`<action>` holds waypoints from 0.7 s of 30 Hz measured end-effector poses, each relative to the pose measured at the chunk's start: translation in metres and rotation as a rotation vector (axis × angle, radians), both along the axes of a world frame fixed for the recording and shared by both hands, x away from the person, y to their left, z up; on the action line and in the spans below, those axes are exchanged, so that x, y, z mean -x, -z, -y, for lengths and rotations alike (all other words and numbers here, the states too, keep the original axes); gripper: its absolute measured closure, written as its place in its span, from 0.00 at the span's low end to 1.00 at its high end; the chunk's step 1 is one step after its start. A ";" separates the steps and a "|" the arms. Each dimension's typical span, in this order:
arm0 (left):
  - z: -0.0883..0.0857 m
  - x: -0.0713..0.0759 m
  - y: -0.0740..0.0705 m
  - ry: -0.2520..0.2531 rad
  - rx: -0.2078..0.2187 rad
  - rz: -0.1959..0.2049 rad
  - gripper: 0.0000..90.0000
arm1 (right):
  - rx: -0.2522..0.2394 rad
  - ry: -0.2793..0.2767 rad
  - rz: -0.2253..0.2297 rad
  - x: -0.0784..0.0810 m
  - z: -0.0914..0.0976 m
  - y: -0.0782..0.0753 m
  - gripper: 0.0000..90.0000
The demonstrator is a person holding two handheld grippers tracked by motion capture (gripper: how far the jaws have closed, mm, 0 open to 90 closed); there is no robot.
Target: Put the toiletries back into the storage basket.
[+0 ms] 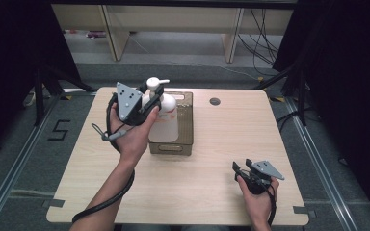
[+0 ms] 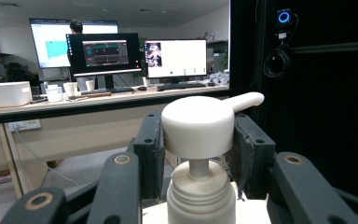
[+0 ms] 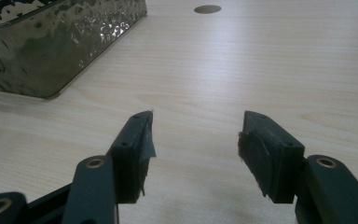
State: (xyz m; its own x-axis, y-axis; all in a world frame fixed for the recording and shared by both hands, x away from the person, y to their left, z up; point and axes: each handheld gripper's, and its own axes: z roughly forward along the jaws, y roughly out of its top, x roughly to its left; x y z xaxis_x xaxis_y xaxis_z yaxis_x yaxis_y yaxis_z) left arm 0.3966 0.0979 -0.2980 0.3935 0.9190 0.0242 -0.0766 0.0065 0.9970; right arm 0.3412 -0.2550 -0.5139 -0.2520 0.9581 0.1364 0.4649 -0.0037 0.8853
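White pump bottle (image 1: 163,111), held upright over the dark textured tray (image 1: 187,126) at the far-left middle of the pale wooden desk (image 1: 212,159), gripped just under the pump head (image 2: 198,126) by the left gripper (image 1: 147,101). Fingers (image 2: 150,156) pressed in on either side of the pump's neck, nozzle pointing off to the right in the left gripper view, screw collar (image 2: 200,189) directly below. Looks like a lift out of, or a lowering into, the tray; impossible to say which from these frames. Best handled by keeping the bottle vertical and the squeeze steady, since a hold this high on a narrow stem could let the body swing or the head depress; clearing the tray's walls before any sideways travel also advisable. Right gripper (image 1: 244,169) resting low near the desk's front-right edge, well apart from the tray, fingers (image 3: 133,149) spread wide with nothing between them, bare wood ahead and a corner of the tray at upper left in its own view. Round cable hole (image 1: 215,101) set in the desk beyond the tray. Bottle's base and any contact with the tray floor hidden behind hand and gripper; label too small to read; liquid level not discernible.
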 end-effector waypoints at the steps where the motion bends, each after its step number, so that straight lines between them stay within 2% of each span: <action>1: 0.000 -0.001 0.001 0.000 0.003 -0.003 0.66 | 0.027 -0.012 0.017 -0.001 0.002 0.000 0.49; 5: 0.002 -0.003 0.003 -0.011 0.016 -0.028 0.66 | 0.033 -0.012 0.023 -0.001 0.002 0.000 0.49; 6: 0.002 -0.004 0.004 -0.010 0.014 -0.025 0.66 | 0.034 -0.013 0.023 -0.001 0.003 0.000 0.49; 7: 0.003 -0.005 0.004 -0.009 0.012 -0.025 0.66 | 0.010 -0.003 0.009 0.000 0.001 0.000 0.49; 8: 0.003 -0.005 0.004 -0.009 0.012 -0.025 0.66 | 0.034 -0.013 0.023 -0.001 0.003 0.000 0.49; 10: 0.002 -0.008 0.005 -0.007 -0.004 -0.014 0.66 | 0.033 -0.013 0.022 -0.001 0.002 0.000 0.49; 11: 0.003 -0.008 0.006 -0.006 0.013 -0.030 0.66 | 0.033 -0.013 0.022 -0.001 0.002 0.000 0.49; 12: 0.003 -0.008 0.006 -0.006 0.013 -0.030 0.66 | 0.019 -0.017 0.007 -0.001 0.001 0.000 0.49; 21: 0.004 -0.013 0.012 -0.011 0.002 -0.044 0.66 | 0.025 -0.022 0.022 -0.001 0.002 0.001 0.49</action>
